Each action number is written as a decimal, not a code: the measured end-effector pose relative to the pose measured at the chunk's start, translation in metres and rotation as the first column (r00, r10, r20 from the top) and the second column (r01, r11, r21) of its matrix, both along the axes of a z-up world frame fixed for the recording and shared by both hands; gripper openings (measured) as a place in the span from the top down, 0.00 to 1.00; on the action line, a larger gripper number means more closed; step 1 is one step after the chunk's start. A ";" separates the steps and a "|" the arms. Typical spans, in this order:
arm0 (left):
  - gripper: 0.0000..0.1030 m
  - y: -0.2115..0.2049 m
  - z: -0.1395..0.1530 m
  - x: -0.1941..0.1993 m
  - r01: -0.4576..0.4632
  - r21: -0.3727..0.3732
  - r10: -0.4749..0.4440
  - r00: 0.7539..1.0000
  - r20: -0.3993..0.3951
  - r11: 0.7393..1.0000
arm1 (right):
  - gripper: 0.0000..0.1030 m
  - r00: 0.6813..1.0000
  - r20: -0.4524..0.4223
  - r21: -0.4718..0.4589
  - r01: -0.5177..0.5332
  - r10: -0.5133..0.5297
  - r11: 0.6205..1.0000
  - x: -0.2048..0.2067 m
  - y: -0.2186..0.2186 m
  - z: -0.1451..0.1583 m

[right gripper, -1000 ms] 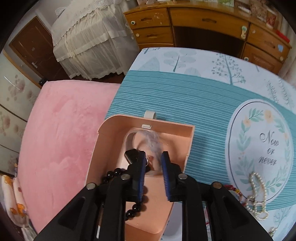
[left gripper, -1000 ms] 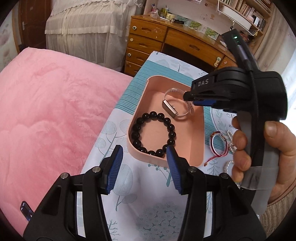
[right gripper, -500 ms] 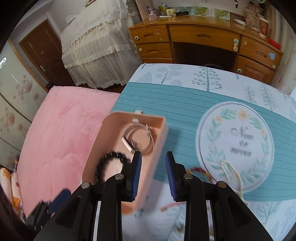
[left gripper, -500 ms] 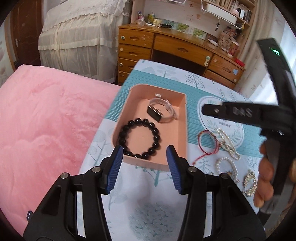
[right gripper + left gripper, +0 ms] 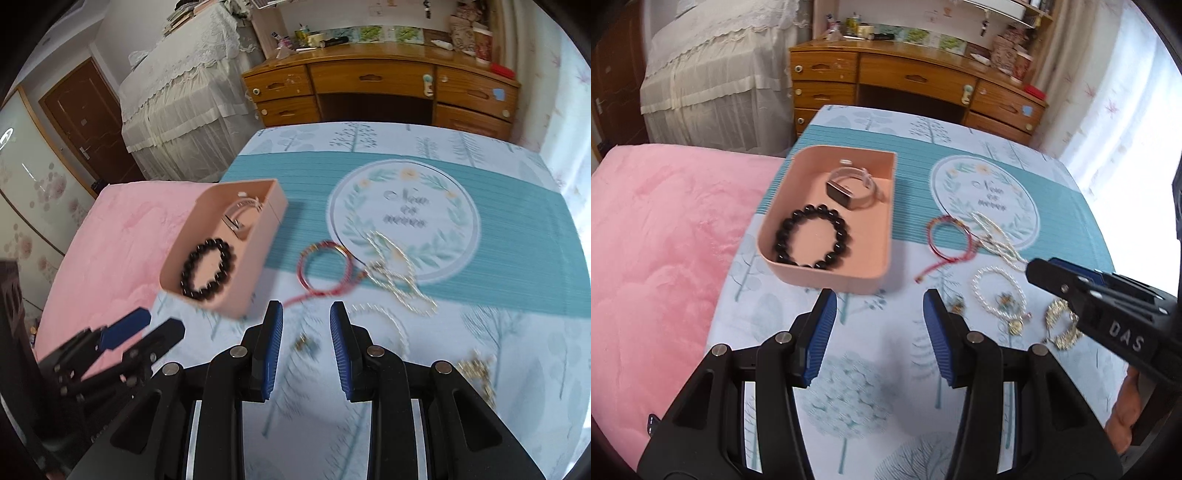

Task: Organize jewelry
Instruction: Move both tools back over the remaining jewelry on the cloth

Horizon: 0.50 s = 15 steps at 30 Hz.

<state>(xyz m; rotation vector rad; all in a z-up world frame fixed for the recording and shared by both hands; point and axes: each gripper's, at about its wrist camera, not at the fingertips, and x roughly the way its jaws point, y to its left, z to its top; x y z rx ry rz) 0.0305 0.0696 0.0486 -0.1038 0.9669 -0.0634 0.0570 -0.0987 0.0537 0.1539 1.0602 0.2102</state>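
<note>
Both claws are empty. The right claw (image 5: 306,350) has its blue pads a small way apart with nothing between them, and the left claw (image 5: 878,334) stands wider, also holding nothing.

A second earlier the right claw was down inside the pink tray (image 5: 827,275), its pads nearly together around the watch. Now it has let go, widened a little and pulled up and back over the tablecloth (image 5: 849,398). The watch (image 5: 849,190) lies in the far half of the tray, and the black bead bracelet (image 5: 812,236) sits in the near half, just as it did before. So two pieces look sorted, and the drop-off step seems finished.

What is left lies loose on the cloth to the right of the tray: the red string bracelet (image 5: 948,238) nearest to it, a long pearl chain (image 5: 995,236) overlapping its far edge, a pearl bracelet (image 5: 997,295), a gold piece (image 5: 1062,326) partly behind the right claw, and a small item (image 5: 956,304) too blurred to name. The red bracelet is probably the next pick, since the right claw points just short of it.

The left claw has also drawn back from the tray, so the whole spread of jewelry now shows in its view, where earlier the other tool hid most of it.
</note>
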 end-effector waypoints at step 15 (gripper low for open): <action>0.56 -0.054 -0.022 -0.019 0.174 0.055 -0.172 0.984 -0.036 0.983 | 0.74 0.989 -0.047 -0.070 0.136 -0.139 0.988 -0.081 -0.084 -0.019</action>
